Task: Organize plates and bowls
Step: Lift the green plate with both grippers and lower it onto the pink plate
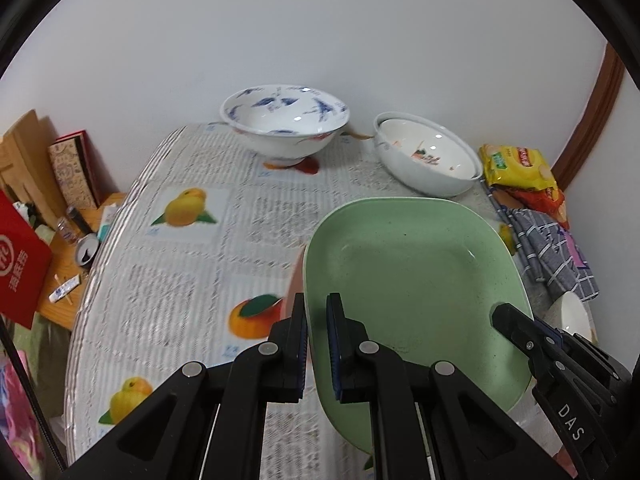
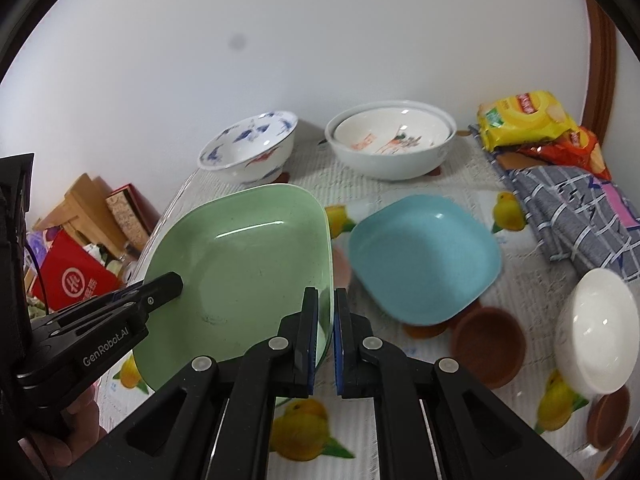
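Observation:
A pale green square plate (image 1: 412, 280) (image 2: 240, 264) hangs tilted above the fruit-print tablecloth (image 1: 168, 300). My left gripper (image 1: 318, 304) is shut on its left rim, and my right gripper (image 2: 326, 300) is shut on the opposite rim. Each gripper shows in the other's view, the right gripper (image 1: 504, 316) and the left gripper (image 2: 172, 282). A blue square plate (image 2: 424, 260) lies to the right of the green one. At the back stand a blue-patterned bowl (image 1: 284, 124) (image 2: 248, 148) and two nested white bowls (image 1: 428, 156) (image 2: 390, 140).
A small white bowl (image 2: 596, 328) and brown saucers (image 2: 488, 344) sit at the right front. Snack packs (image 2: 524, 120) and a checked cloth (image 2: 572, 212) fill the right back corner. Left of the table's edge is a cluttered wooden side table (image 1: 60, 280). A wall stands close behind.

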Demonstrator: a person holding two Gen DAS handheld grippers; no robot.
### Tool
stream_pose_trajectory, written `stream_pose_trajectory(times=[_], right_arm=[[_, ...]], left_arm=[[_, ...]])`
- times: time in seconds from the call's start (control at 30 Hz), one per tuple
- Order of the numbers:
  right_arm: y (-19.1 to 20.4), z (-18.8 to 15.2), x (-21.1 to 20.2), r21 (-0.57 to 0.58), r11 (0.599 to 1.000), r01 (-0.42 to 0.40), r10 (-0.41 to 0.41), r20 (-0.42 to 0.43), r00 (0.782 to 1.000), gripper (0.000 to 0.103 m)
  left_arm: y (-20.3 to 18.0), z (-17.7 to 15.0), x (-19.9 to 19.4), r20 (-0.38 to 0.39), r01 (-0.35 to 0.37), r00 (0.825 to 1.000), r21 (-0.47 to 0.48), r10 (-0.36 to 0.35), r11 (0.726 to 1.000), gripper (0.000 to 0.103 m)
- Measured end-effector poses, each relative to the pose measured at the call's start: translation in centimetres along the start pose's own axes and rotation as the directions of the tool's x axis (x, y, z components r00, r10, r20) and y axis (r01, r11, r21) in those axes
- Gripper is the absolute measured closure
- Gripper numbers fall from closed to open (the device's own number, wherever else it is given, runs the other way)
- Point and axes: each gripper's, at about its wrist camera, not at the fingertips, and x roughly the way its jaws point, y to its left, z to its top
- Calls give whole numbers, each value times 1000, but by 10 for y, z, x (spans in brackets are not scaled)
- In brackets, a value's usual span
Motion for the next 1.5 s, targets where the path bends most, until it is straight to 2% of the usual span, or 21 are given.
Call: stream_pose_trajectory(times=[0.23,0.57,0.87,1.2,1.37,1.5], right_arm=[[11,-19,20,1,1000,-11,11,-61,998,96],[5,-19,48,24,1000,-3,6,-106,994,96],[-4,-10,70,31,999,30,-26,-119,993,95],[-8,-5,82,3,998,67,-66,-114,991,92],[-7,-5,82,-23,998,60,-62,-113,992,85],[-6,-6,76,-41,998,55,-59,-109,992,70]], left_arm=[[18,-13,14,-45,-11,999,-18,10,1000,94],[20,-5,44,-77,-4,997,-3,4,1000,94],[13,7,71,-99,15,995,21,-13,1000,94],[10,12,83,-91,46,995,22,-44,999,94],[9,13,85,-96,46,994,21,-44,999,93],[9,13,83,-105,48,993,20,-46,999,91]])
